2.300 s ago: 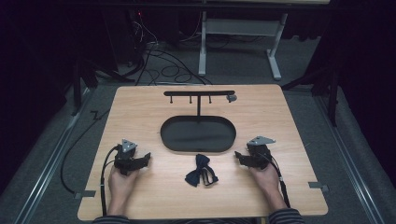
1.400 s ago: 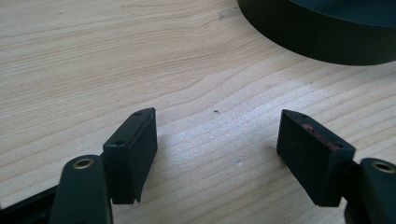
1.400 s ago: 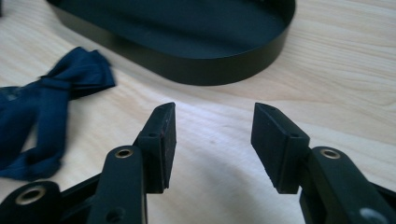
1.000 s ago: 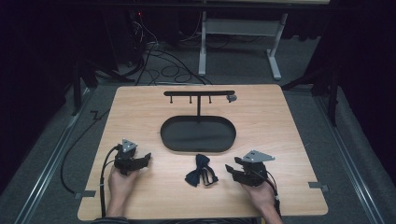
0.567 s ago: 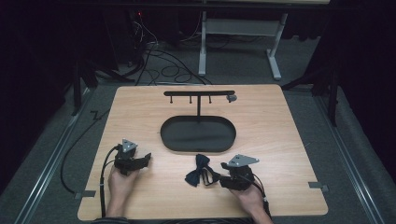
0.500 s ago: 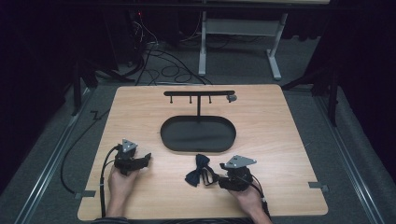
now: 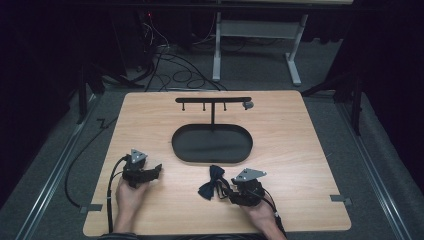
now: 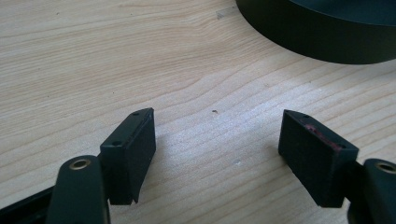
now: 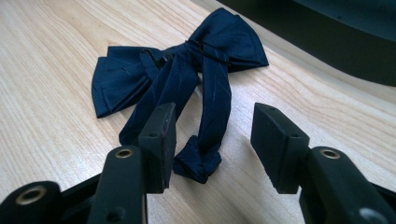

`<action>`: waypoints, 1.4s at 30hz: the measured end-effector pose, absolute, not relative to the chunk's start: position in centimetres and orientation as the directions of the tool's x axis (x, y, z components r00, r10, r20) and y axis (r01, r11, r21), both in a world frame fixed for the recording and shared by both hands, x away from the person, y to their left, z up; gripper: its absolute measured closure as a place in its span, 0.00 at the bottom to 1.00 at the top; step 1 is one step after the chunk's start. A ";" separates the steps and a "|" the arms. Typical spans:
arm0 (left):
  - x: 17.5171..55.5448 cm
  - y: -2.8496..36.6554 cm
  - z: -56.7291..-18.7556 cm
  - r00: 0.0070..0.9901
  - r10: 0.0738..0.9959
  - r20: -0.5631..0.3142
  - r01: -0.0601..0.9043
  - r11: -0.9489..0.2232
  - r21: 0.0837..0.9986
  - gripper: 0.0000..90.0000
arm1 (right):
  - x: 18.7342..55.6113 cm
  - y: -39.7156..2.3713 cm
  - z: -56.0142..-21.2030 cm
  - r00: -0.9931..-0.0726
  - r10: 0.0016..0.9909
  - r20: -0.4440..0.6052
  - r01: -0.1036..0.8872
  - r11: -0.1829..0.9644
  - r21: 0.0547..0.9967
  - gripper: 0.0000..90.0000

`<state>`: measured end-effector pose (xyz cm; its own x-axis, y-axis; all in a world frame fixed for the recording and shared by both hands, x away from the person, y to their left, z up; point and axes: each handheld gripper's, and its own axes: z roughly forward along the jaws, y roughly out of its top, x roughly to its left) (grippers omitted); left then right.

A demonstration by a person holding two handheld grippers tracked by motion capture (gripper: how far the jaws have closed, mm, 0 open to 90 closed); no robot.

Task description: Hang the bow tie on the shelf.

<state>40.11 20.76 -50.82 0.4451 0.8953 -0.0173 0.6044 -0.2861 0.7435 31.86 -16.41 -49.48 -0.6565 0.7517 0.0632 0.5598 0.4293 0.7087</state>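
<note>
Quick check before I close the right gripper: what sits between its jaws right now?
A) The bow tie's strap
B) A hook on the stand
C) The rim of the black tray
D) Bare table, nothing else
A: in the right gripper view the right gripper is open, with the folded strap end of the dark blue bow tie lying on the table between its jaws.
</note>
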 end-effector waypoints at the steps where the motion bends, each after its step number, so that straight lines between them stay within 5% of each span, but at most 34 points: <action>1: 40.1 20.8 -50.8 0.445 0.895 -0.017 0.604 -0.286 0.743 0.31 | 31.9 -16.4 -49.5 -0.655 0.753 0.064 0.563 0.429 0.706 0.60; 18: 40.1 20.8 -50.8 0.445 0.895 -0.017 0.605 -0.286 0.743 0.31 | 31.3 -15.7 -49.6 -0.701 0.712 -0.023 0.507 0.521 0.686 0.89; 42: 40.1 20.8 -50.8 0.445 0.895 -0.017 0.605 -0.286 0.743 0.31 | 32.1 -17.0 -46.9 -0.668 0.741 -0.069 0.477 0.498 0.724 0.93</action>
